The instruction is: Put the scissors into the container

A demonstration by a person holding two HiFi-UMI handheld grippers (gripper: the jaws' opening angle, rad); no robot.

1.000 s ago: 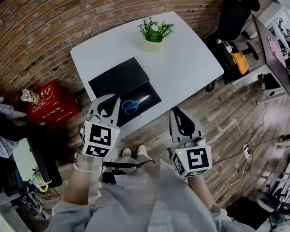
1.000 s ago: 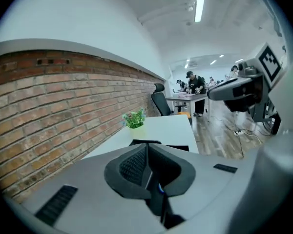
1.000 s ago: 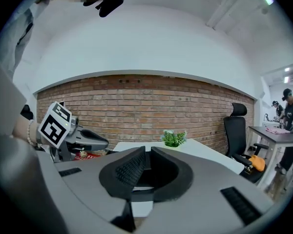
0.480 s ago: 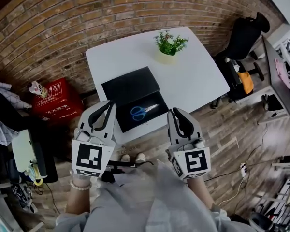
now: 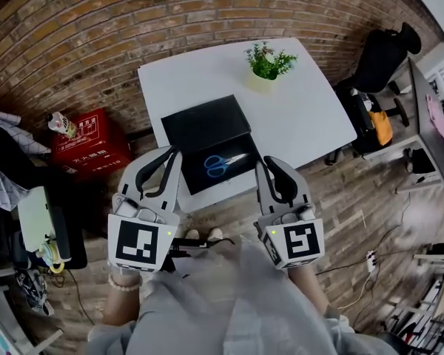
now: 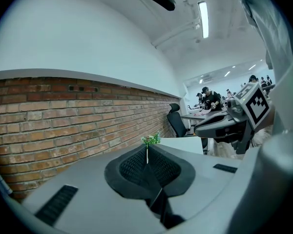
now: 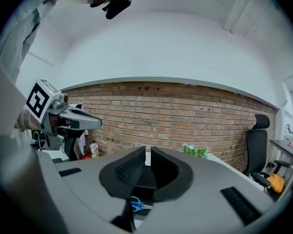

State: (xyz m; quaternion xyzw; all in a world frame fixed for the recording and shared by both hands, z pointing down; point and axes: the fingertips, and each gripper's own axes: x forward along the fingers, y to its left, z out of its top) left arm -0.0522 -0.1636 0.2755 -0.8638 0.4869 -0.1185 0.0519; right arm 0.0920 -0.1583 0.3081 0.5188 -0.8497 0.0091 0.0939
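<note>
Holding my left claw [image 5: 169,154] clenched on nothing, just short of the white counter [image 5: 303,117]. Blue-handled scissors [image 5: 223,164] lie flat in the near half of the black container [image 5: 206,123]. I judge them light, stiff, with slick blades; I'd pinch near the pivot. My right claw [image 5: 270,163] is likewise clenched, empty.

My left tongs [image 5: 169,154] and right tongs [image 5: 271,163] are cased in smooth, matt grey plastic; their pads [image 6: 134,168] look like black ribbed rubber. The smooth white surface [image 5: 303,102] carries a matt black container [image 5: 207,124], possibly card. In it lie scissors [image 5: 223,163] with glossy blue plastic handles and bright metal blades. The brick wall [image 5: 96,43] is rough and the floor [image 5: 355,198] is worn wood.
</note>
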